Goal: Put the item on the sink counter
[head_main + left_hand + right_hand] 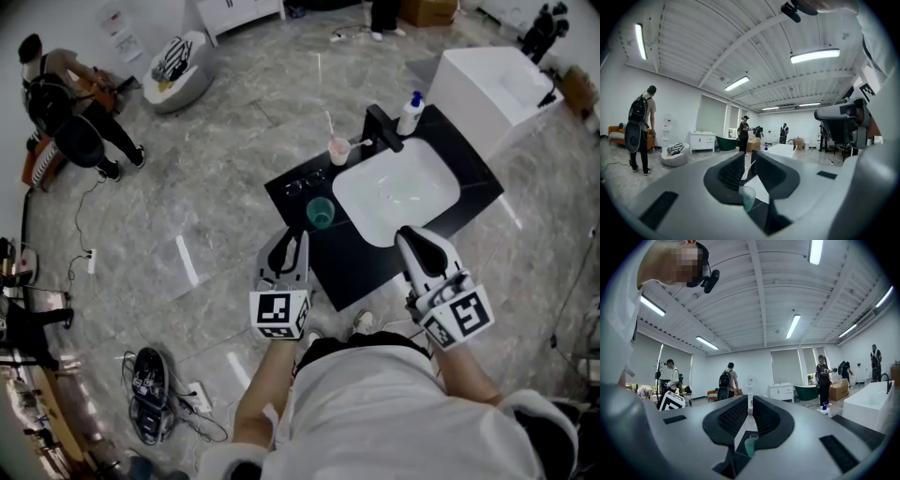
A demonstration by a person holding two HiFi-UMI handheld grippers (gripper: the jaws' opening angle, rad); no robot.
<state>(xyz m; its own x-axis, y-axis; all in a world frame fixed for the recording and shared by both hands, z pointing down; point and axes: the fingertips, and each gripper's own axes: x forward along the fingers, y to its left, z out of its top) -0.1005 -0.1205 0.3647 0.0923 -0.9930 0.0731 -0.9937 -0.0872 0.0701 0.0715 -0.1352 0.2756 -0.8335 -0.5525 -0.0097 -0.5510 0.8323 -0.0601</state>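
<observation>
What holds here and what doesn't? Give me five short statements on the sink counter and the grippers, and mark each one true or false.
1. The green cup stands upright on the black counter, left of the white basin. True.
2. The left gripper holds the green cup. False: the cup stands free on the counter just ahead of the jaws, with nothing between them.
3. The pink cup lies inside the basin. False: it stands on the counter beside the black faucet.
4. A bottle with a blue top stands by the faucet. True.
5. The right gripper carries nothing. True.
</observation>
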